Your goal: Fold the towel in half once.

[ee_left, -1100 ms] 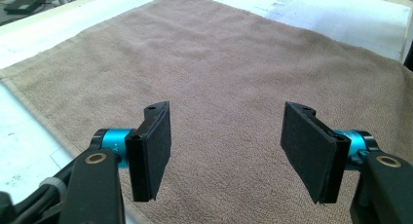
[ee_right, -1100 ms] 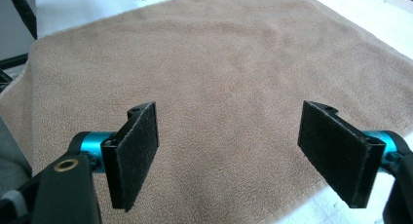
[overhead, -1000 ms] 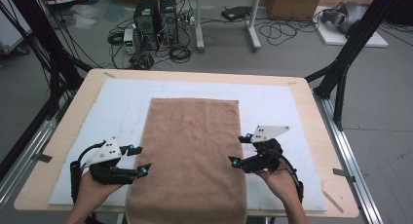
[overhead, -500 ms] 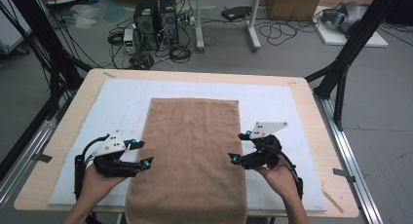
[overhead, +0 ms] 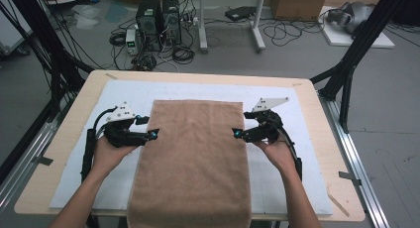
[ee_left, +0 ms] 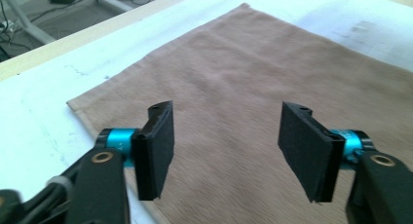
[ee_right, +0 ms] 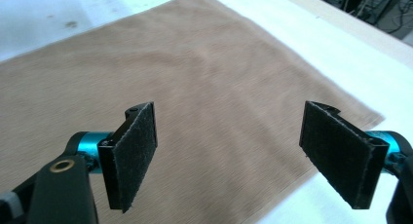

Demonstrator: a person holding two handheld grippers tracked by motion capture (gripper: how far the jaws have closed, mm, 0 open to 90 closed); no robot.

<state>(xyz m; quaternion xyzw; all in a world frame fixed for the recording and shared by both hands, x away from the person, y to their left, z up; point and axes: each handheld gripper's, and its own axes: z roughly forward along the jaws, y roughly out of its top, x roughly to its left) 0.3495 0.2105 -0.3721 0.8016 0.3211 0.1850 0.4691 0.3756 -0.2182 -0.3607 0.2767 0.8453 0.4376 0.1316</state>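
A brown towel (overhead: pixel 195 153) lies flat on the white mat (overhead: pixel 302 163), and its near end hangs over the table's front edge. My left gripper (overhead: pixel 149 127) hovers at the towel's left edge, about a third of the way from its far end. In the left gripper view the left gripper (ee_left: pixel 227 114) is open above the towel (ee_left: pixel 253 73); its jaws have just been closing a little, with nothing between the pads. My right gripper (overhead: pixel 241 126) hovers at the right edge, opposite. It is open over the towel (ee_right: pixel 195 63) in the right gripper view (ee_right: pixel 229 117).
The mat covers most of a wooden table (overhead: pixel 59 139). Black frame poles (overhead: pixel 354 64) stand at the table's far corners. Computer towers (overhead: pixel 158 12), cables and boxes sit on the floor beyond the far edge. Metal rails (overhead: pixel 359 173) run along both sides.
Both hands have moved away from the person along the towel's side edges, toward its far end. The left jaws stand slightly narrower. The towel has not moved.
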